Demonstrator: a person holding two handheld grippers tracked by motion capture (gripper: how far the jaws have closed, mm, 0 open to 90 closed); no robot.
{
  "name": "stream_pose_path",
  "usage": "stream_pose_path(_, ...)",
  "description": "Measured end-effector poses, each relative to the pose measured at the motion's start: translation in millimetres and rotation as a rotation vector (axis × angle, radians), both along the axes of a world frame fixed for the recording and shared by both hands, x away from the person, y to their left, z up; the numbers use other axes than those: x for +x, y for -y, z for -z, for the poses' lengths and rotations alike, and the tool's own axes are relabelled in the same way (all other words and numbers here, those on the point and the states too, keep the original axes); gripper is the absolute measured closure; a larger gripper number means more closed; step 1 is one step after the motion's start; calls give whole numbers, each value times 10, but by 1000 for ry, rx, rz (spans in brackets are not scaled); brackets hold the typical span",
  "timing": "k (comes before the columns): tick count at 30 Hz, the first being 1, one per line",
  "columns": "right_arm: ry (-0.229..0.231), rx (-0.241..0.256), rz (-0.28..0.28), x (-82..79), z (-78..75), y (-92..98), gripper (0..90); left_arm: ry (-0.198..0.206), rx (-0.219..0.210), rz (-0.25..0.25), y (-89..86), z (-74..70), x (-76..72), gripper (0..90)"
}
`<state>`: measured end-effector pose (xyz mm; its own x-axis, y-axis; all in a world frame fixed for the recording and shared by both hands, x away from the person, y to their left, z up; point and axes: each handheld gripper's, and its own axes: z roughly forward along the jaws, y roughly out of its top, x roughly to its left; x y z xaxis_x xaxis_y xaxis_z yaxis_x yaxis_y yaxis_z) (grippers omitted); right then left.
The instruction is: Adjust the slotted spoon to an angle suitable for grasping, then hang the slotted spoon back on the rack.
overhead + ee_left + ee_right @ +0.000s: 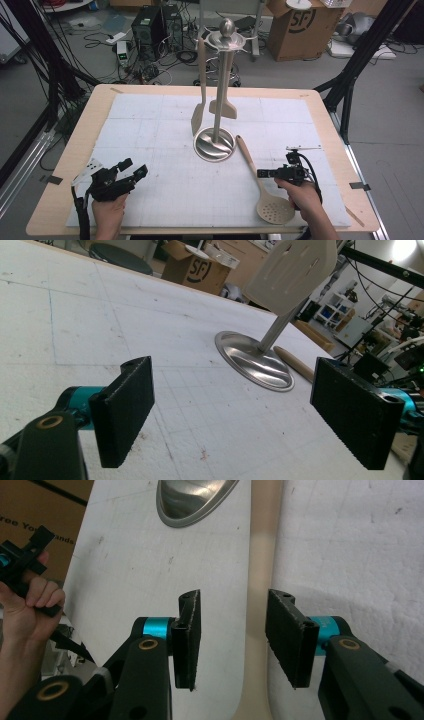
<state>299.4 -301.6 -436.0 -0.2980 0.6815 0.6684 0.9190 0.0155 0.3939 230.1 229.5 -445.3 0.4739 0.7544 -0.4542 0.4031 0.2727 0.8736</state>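
Spoon point(265, 192), slotted and pale, lies on the white mat point(165, 195) just to the right of the stand point(216, 142), its handle tip near the stand's round steel base and its perforated bowl toward the person. The right gripper point(261, 173) hovers over that handle with its jaws spread; in the right gripper view the handle point(260, 570) runs between the two pads, apparently not touched by either. The left gripper point(135, 168) sits well to the left of the stand, jaws wide apart, nothing between them. Two spatulas point(200, 107) hang from the stand. Beyond it, a cardboard box point(295, 25) on the floor reads "SF".
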Motion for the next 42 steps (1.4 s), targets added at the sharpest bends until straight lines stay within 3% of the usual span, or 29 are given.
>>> stream_pose_path(8,-34,-36,12,14,37,-20,546,2,-2,-1,6,0,5,183)
stream_pose_path(26,-107,-85,-34,94,107,-179,573,3,-6,-2,-7,-6,-2,184)
stream_pose_path(34,-110,-87,-30,125,126,-223,634,2,-5,-2,0,-5,-5,183)
stream_pose_path(42,-41,-211,-22,64,82,-337,731,1,4,3,17,-1,-3,183)
